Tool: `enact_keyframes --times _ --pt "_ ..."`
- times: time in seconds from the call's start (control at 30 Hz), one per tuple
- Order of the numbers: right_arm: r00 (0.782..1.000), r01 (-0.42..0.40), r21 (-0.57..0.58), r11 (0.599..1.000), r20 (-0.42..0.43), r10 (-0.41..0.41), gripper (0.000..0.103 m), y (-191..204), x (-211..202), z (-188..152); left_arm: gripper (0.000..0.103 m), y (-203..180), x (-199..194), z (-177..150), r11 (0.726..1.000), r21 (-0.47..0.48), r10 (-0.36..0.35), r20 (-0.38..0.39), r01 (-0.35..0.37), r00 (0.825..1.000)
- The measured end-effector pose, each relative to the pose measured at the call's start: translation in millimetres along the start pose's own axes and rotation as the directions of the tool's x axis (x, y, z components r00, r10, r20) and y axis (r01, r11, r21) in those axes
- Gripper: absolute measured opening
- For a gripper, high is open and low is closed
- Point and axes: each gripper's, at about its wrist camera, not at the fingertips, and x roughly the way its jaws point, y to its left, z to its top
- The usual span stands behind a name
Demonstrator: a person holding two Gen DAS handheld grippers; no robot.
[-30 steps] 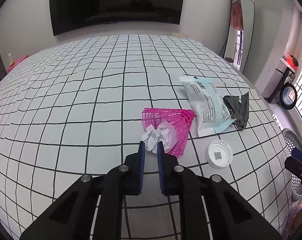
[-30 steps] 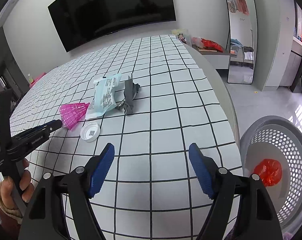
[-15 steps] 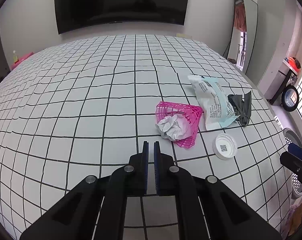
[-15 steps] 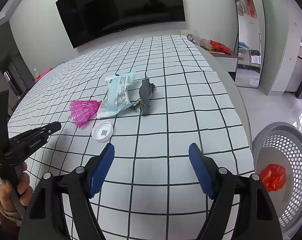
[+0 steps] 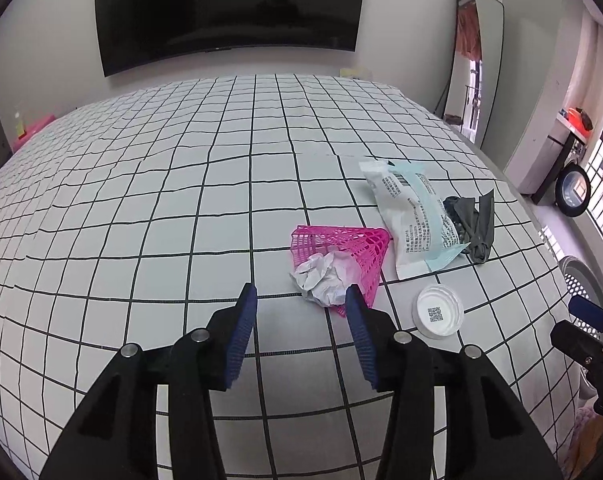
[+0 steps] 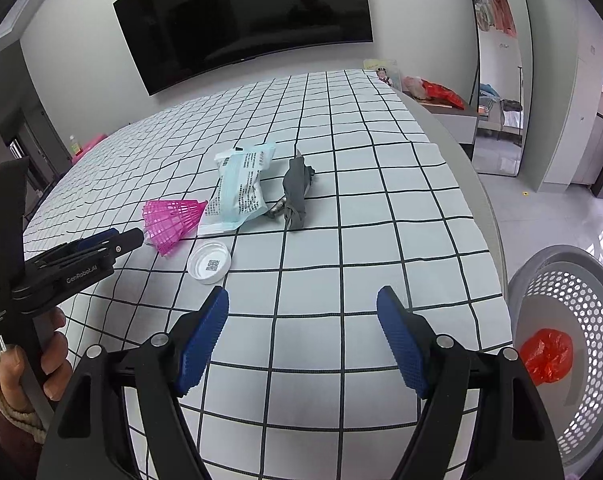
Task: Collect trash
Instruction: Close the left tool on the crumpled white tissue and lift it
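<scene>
A crumpled white paper ball (image 5: 324, 280) lies against a pink plastic mesh cone (image 5: 351, 250) on the checked bed. My left gripper (image 5: 301, 300) is open and empty, its fingertips just short of the paper ball. Beside the cone lie a white and teal wrapper (image 5: 415, 216), a grey rag (image 5: 475, 224) and a white lid (image 5: 438, 316). My right gripper (image 6: 303, 304) is open and empty over the bed's near right part, behind the lid (image 6: 209, 267). The cone (image 6: 173, 220), wrapper (image 6: 241, 190) and rag (image 6: 295, 194) show ahead of it.
A grey perforated basket (image 6: 581, 360) stands on the floor right of the bed, holding a red bag (image 6: 547, 356). The bed's curved right edge (image 6: 481, 208) runs beside it. A wall TV (image 5: 229, 12) and a mirror (image 5: 475, 52) stand beyond.
My left gripper was shut and has opened, staying just short of the paper ball. My right gripper has stayed open and shifted slightly left.
</scene>
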Motion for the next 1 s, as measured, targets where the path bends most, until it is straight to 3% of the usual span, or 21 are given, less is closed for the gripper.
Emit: enact_keyframes --times 0.5,0.57,0.63,1.0 --pt "1.000 -0.018 0.021 1.000 -0.001 0.018 0.073 -11.2 3.3 0.8 0.045 -14.4 17.5 6.9 1.000 0.029 -0.009 -0.034 0.010 0.999" --pt "1.000 -0.021 0.026 0.999 0.000 0.021 0.073 -12.6 2.8 0.4 0.033 -16.3 20.1 6.7 0.999 0.028 -0.021 -0.046 0.022 0.999" --pt "1.000 -0.024 0.030 0.999 0.000 0.024 0.073 -13.7 2.9 0.3 0.031 -16.5 19.1 6.1 0.999 0.029 -0.019 -0.041 0.020 0.999" --pt "0.999 -0.048 0.006 0.999 -0.010 0.048 0.073 -1.5 7.3 1.8 0.030 -9.7 -5.9 0.5 1.000 0.007 -0.009 -0.014 0.009 1.000"
